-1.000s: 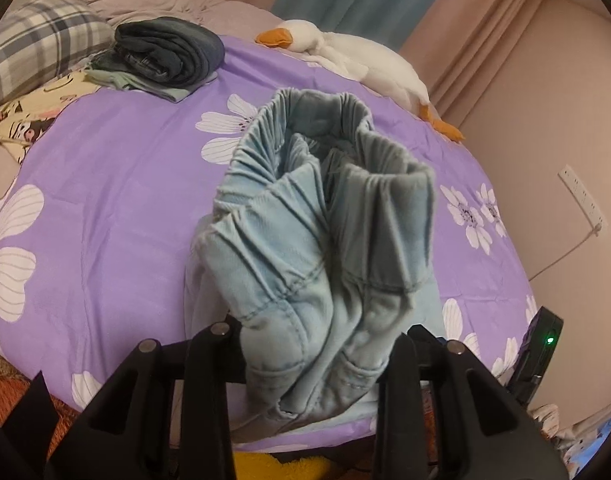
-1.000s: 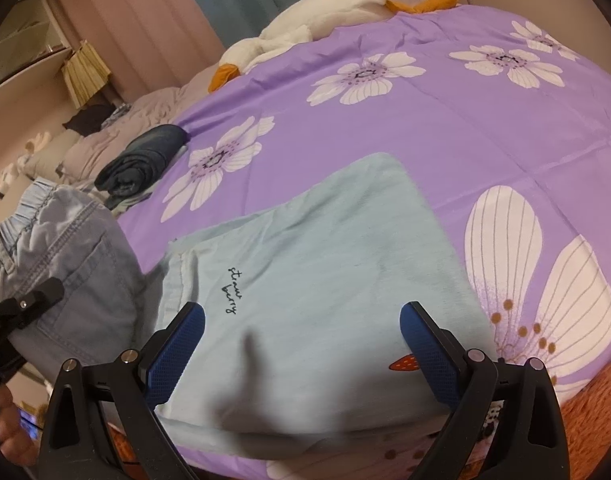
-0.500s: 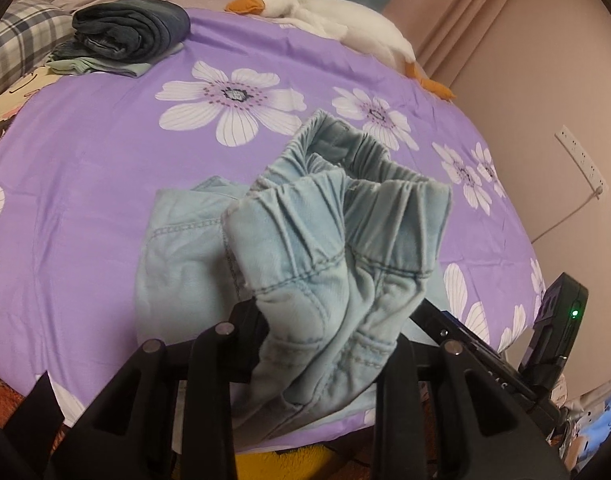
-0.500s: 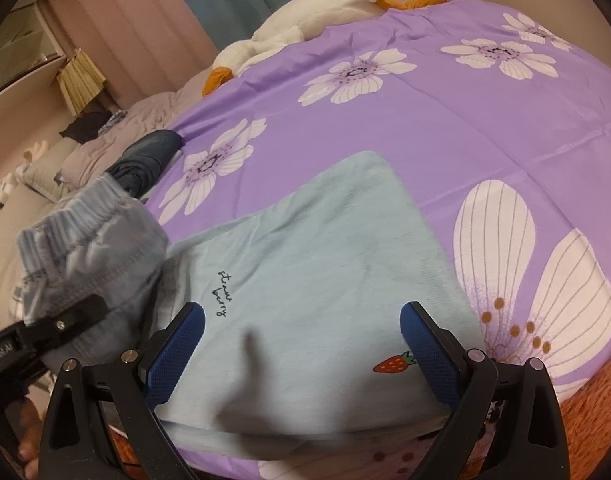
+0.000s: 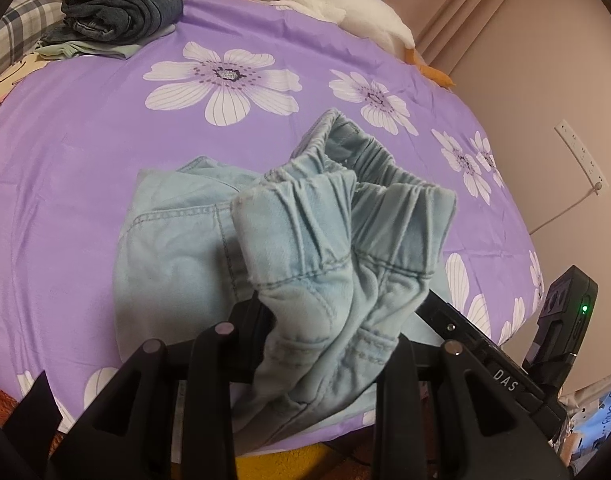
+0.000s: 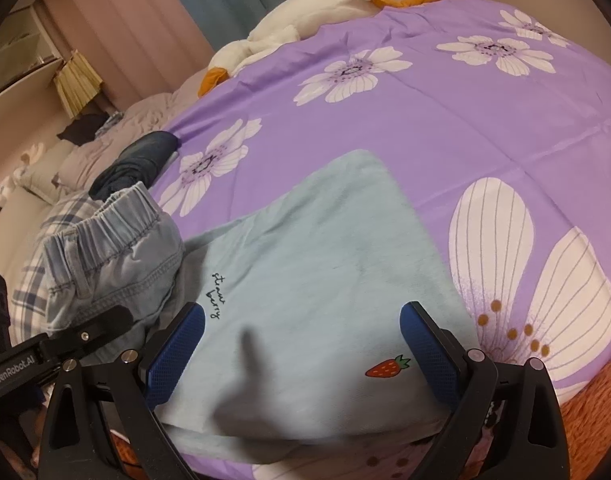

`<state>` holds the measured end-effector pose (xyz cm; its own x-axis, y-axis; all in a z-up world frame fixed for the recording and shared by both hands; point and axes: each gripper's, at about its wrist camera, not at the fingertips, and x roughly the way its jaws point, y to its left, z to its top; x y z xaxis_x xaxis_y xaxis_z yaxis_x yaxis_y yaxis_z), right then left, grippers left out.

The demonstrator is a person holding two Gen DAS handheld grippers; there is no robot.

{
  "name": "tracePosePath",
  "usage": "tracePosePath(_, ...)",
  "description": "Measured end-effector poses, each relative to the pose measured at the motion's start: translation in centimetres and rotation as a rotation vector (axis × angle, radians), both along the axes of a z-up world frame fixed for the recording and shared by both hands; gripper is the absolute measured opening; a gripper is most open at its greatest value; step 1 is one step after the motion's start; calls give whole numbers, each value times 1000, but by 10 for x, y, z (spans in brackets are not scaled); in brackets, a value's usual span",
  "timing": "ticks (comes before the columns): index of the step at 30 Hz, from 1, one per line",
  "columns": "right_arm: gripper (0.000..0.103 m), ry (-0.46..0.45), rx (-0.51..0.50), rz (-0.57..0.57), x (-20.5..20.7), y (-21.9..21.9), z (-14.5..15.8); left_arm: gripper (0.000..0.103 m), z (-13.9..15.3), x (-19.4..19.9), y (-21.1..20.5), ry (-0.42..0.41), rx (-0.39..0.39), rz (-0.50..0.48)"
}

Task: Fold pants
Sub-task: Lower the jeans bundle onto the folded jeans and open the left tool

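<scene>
Purple bedspread (image 5: 85, 140), pants (image 5: 325, 248) half-hidden.

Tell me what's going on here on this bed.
A person is folding clothes with two handheld grippers. The left gripper, jaws shut on bunched denim, holds the waistband end of the light blue elastic-waist denim pants up over the purple flowered bedspread, while the pants' other part lies flat on it. The right gripper, jaws open and gripping nothing, hovers over a pale blue folded garment with a strawberry print. Folded dark jeans and a white goose plush sit further back.
</scene>
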<state>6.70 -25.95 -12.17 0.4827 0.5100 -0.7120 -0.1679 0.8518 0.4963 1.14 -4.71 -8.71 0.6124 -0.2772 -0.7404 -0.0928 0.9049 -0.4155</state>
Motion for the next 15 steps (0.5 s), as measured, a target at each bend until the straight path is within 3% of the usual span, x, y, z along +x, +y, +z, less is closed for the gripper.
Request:
tracePosePath(8,98,1,6,-1,1,-1,0,30,-1,-2,1,5,-16,-7)
tracePosePath(15,98,8,42,-13,2,-8,-1,38,5,-6,0,10,-15,-21)
